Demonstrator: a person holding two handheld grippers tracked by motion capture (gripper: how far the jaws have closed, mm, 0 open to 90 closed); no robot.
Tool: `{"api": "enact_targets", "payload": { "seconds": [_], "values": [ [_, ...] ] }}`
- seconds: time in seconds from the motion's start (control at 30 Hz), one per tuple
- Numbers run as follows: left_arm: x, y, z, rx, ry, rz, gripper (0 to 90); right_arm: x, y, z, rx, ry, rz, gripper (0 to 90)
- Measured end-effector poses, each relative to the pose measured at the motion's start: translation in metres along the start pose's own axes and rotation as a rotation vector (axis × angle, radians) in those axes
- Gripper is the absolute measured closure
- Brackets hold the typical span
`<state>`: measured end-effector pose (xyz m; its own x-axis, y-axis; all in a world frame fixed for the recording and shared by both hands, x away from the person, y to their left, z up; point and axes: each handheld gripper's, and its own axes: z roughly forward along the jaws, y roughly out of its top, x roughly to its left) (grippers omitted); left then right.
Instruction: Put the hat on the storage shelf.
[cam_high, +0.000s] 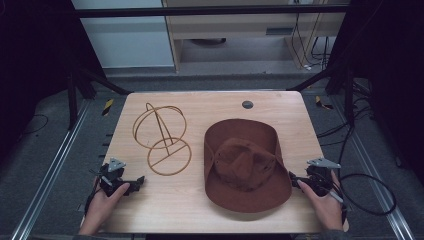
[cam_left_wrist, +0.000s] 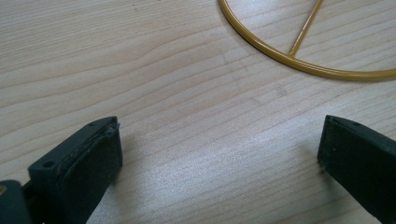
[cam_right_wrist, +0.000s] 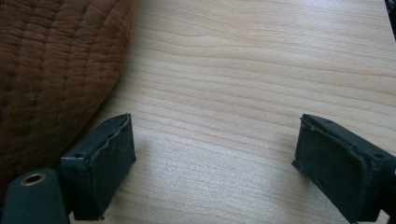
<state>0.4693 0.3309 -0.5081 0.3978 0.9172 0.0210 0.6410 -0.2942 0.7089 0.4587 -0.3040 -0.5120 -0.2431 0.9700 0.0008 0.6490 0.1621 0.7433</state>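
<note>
A brown wide-brimmed hat (cam_high: 246, 164) lies crown up on the right half of the wooden table (cam_high: 190, 200). To its left stands a gold wire hat stand (cam_high: 162, 137) with a round base ring (cam_left_wrist: 299, 58). My left gripper (cam_high: 131, 184) rests low at the table's front left, jaws wide apart over bare wood (cam_left_wrist: 219, 144), just short of the base ring. At the front right my right gripper (cam_high: 295, 181) is open too, beside the hat's brim (cam_right_wrist: 56, 70), with nothing between its pads (cam_right_wrist: 116, 154).
A small dark round grommet (cam_high: 247, 104) sits in the table near its far edge. Cables (cam_high: 370, 195) trail over the floor to the right. Metal rails and black frame legs flank the table on both sides.
</note>
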Motion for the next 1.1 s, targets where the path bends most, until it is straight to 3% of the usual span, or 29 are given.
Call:
{"api": "enact_targets", "payload": {
  "seconds": [0.93, 1.03, 1.1],
  "values": [
    [-0.0063, 0.0005, 0.0006, -0.001, -0.023, 0.020, 0.0, 0.0018, 0.0002, 0.0008, 0.006, -0.018, 0.022, 8.2],
    [-0.0064, 0.0005, 0.0007, -0.001, -0.023, 0.020, 0.0, 0.0018, 0.0010, -0.0007, 0.024, -0.014, 0.021, 9.1],
    [-0.0065, 0.0006, 0.0007, -0.001, -0.024, 0.020, 0.0, 0.0007, 0.0024, -0.0053, 0.009, -0.009, 0.026, 12.2]
  ]
}}
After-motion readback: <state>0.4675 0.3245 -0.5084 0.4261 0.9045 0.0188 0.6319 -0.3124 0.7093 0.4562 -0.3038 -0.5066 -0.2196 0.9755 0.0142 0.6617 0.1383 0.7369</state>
